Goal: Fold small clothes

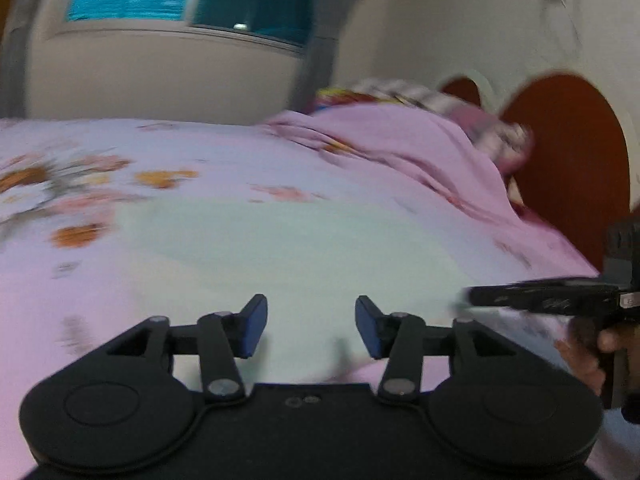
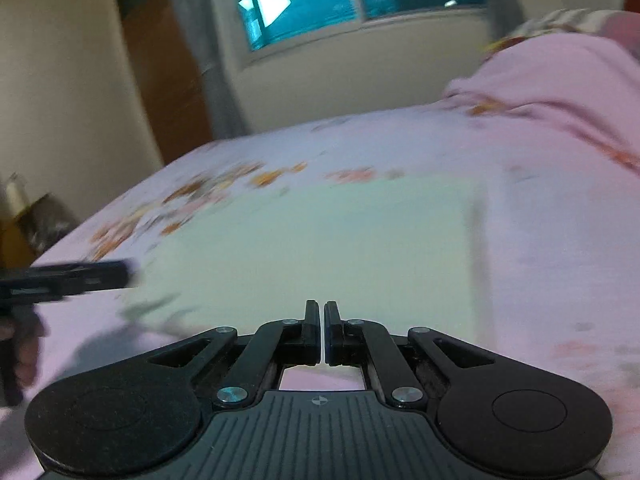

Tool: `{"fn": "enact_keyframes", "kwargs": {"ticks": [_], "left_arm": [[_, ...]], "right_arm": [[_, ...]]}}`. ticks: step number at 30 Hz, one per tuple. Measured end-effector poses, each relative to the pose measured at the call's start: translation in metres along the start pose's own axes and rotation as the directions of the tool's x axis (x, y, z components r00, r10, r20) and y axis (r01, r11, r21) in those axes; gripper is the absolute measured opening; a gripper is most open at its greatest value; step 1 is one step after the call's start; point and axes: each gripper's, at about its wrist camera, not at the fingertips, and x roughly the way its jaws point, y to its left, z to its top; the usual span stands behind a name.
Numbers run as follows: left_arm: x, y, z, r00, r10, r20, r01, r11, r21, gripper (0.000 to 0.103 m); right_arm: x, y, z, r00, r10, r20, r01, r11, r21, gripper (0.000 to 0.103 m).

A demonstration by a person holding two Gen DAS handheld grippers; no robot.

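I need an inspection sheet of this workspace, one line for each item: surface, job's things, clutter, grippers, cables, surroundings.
Surface: bed with floral pink sheet, image blurred.
Job's things: pale green cloth lying flat on the sheet, ahead of both grippers.
Clutter: heaped pink blanket with patterned fabric behind it, near the headboard.
Grippers: left gripper open, holding nothing; right gripper shut, nothing visibly between the jaws.
Cables: nothing seen.
Surroundings: window, wooden door, cream walls.
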Motion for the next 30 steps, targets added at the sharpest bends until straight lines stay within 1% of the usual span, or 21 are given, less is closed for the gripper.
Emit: {"fn": "enact_keyframes", "kwargs": {"ticks": [3,4,5,6,8,10,12,13,14,15,16,17,19,21,22,23,24,26,28,29,30], "left_arm": [[0.036,-0.028,-0.009,0.999,-0.001,-0.049,0.0,1.0,-0.012,0.056],[0.056,-0.036,-0.019,0.991,0.036,-0.126,-0.033,0.999,0.024,0.058],[0.07,-0.044,-0.029,0.982,0.097,-0.165,-0.082,0.992,0.093,0.059],[0.071,-0.047,-0.031,0.982,0.121,-0.142,-0.104,0.987,0.121,0.059],[0.064,-0.049,-0.026,0.983,0.133,-0.125,-0.121,0.987,0.102,0.059],[0.046,-0.05,-0.024,0.99,0.134,-0.043,-0.131,0.989,0.064,0.059],[0.039,-0.048,-0.023,0.987,0.162,-0.001,-0.161,0.985,0.065,0.06],[0.042,-0.045,-0.024,0.983,0.183,-0.006,-0.183,0.981,0.063,0.062],[0.05,-0.043,-0.024,0.974,0.223,-0.046,-0.22,0.973,0.063,0.061],[0.062,-0.037,-0.028,0.963,0.242,-0.12,-0.237,0.97,0.057,0.063],[0.068,-0.032,-0.029,0.965,0.225,-0.133,-0.219,0.974,0.052,0.065],[0.067,-0.029,-0.025,0.966,0.221,-0.136,-0.218,0.975,0.041,0.065],[0.052,-0.025,-0.017,0.971,0.223,-0.085,-0.223,0.975,0.008,0.063],[0.041,-0.022,-0.015,0.974,0.225,-0.005,-0.225,0.974,0.006,0.064],[0.043,-0.021,-0.02,0.974,0.224,-0.023,-0.223,0.974,0.028,0.064],[0.057,-0.02,-0.025,0.968,0.229,-0.105,-0.224,0.973,0.054,0.065],[0.061,-0.017,-0.027,0.967,0.227,-0.117,-0.223,0.974,0.047,0.065],[0.054,-0.017,-0.019,0.977,0.206,-0.061,-0.205,0.979,0.024,0.064],[0.042,-0.009,-0.009,0.969,0.248,0.023,-0.248,0.968,0.039,0.064],[0.04,-0.002,-0.005,0.967,0.252,0.038,-0.253,0.967,0.034,0.064],[0.037,0.008,0.0,0.966,0.256,0.045,-0.258,0.966,0.029,0.064]], "right_arm": [[0.021,0.015,-0.012,1.0,-0.006,-0.024,0.005,0.999,-0.04,0.002],[0.037,0.013,-0.018,0.997,-0.046,-0.064,0.042,0.998,-0.057,0.002],[0.043,0.013,-0.022,0.995,-0.066,-0.08,0.061,0.997,-0.054,0.002],[0.044,0.012,-0.022,0.994,-0.068,-0.081,0.065,0.997,-0.042,0.002],[0.042,0.014,-0.017,0.994,-0.083,-0.077,0.08,0.996,-0.043,0.002],[0.026,0.017,-0.016,0.997,-0.076,-0.03,0.075,0.996,-0.047,0.002],[0.02,0.023,-0.017,0.999,-0.052,0.009,0.052,0.997,-0.064,0.002],[0.024,0.027,-0.016,0.999,-0.042,0.013,0.043,0.996,-0.075,0.002],[0.03,0.03,-0.017,1.0,-0.028,0.006,0.028,0.996,-0.085,0.002],[0.039,0.032,-0.019,0.999,-0.033,-0.017,0.031,0.995,-0.091,0.002],[0.056,0.029,-0.023,0.993,-0.068,-0.093,0.06,0.995,-0.082,0.002],[0.057,0.029,-0.024,0.994,-0.063,-0.094,0.057,0.997,-0.059,0.002],[0.048,0.026,-0.016,0.996,-0.05,-0.08,0.049,0.999,-0.017,0.002],[0.029,0.028,-0.012,0.999,-0.048,0.005,0.048,0.998,-0.037,0.002],[0.027,0.027,-0.013,0.999,-0.038,0.022,0.039,0.998,-0.044,0.002],[0.036,0.025,-0.014,0.999,-0.04,-0.017,0.039,0.998,-0.042,0.002],[0.051,0.022,-0.017,0.992,-0.056,-0.109,0.051,0.998,-0.044,0.002],[0.046,0.017,-0.011,0.995,-0.038,-0.094,0.035,0.999,-0.029,0.002],[0.027,0.011,0.0,0.999,-0.033,-0.004,0.033,0.999,-0.031,0.002],[0.022,0.006,0.007,0.999,-0.039,0.028,0.04,0.998,-0.042,0.005],[0.021,-0.002,0.014,0.998,-0.05,0.041,0.052,0.997,-0.048,0.024]]}}
